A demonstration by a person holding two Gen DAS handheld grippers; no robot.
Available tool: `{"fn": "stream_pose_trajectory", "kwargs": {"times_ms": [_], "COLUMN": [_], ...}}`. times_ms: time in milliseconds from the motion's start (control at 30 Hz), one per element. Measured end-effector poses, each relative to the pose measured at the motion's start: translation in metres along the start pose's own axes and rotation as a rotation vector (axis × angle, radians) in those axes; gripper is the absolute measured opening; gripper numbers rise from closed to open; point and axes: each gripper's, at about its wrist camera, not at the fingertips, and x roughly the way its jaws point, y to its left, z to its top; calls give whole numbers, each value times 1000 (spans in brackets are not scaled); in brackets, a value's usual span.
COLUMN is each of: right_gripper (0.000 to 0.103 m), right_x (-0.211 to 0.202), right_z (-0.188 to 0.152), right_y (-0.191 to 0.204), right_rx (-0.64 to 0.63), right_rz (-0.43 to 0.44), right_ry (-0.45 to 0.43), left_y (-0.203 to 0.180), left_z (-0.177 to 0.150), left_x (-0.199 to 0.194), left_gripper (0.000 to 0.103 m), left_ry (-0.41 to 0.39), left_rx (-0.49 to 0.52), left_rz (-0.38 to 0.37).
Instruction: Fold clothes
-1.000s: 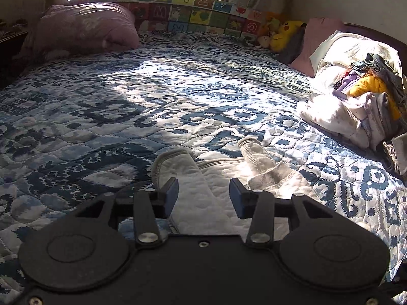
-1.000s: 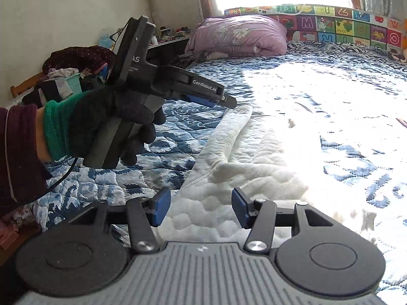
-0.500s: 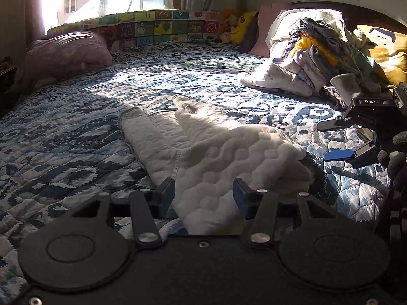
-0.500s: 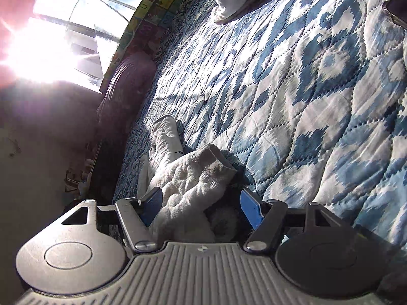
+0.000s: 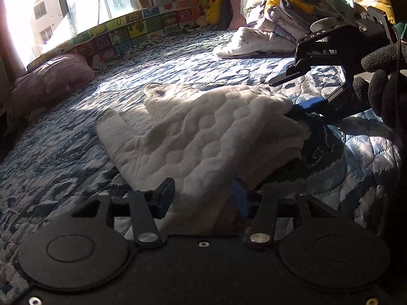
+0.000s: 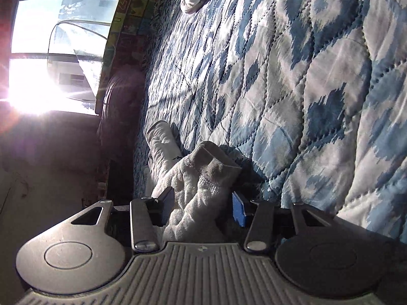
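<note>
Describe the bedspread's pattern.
Blue-and-white quilted ikat-style print on the bedspread, clearest in the right wrist view.

Left tongs [image 5: 202, 199]: black body, silver screws, blue pads. Right tongs [image 6: 202, 207]: ribbed grey body, blue pad; black glove [image 5: 384, 81] behind them.

A white quilted garment [image 5: 203, 137] lies partly folded on the blue patterned bed [image 5: 63, 152], two cuffed ends pointing towards the window, its near edge bunched.
</note>
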Motion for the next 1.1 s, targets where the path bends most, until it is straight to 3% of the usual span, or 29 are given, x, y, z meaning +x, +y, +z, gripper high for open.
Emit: {"fn": "stream_pose_trajectory", "kwargs": {"times_ms": [33, 100, 233, 367, 467, 700, 1000, 1100], "right_gripper": [25, 18, 15, 14, 13, 12, 12, 20], "right_x": [0, -3, -5, 2, 14, 69, 166, 190], "right_z": [-1, -2, 2, 4, 0, -21, -51, -53], "right_y": [6, 20, 57, 98, 131, 193, 221, 214], "right_rx": [-21, -64, -106, -203, -339, -551, -751, -793], "right_rz": [1, 15, 52, 70, 67, 53, -68, -127], "right_ry": [-11, -31, -40, -41, -35, 20, 180, 212], "left_y": [-1, -3, -7, 2, 21, 74, 101, 108], "left_z": [-1, -2, -8, -12, -15, -36, -59, -67], "left_x": [0, 2, 2, 2, -1, -1, 8, 10], "left_gripper": [50, 49, 47, 22, 11, 9, 9, 9], "left_ry": [-9, -21, -54, -74, -96, -126, -134, -132], "left_rx": [-3, 1, 22, -36, -184, -644, -978, -1065], "left_rz": [-2, 0, 9, 18, -22, -238, -368, -398]}}
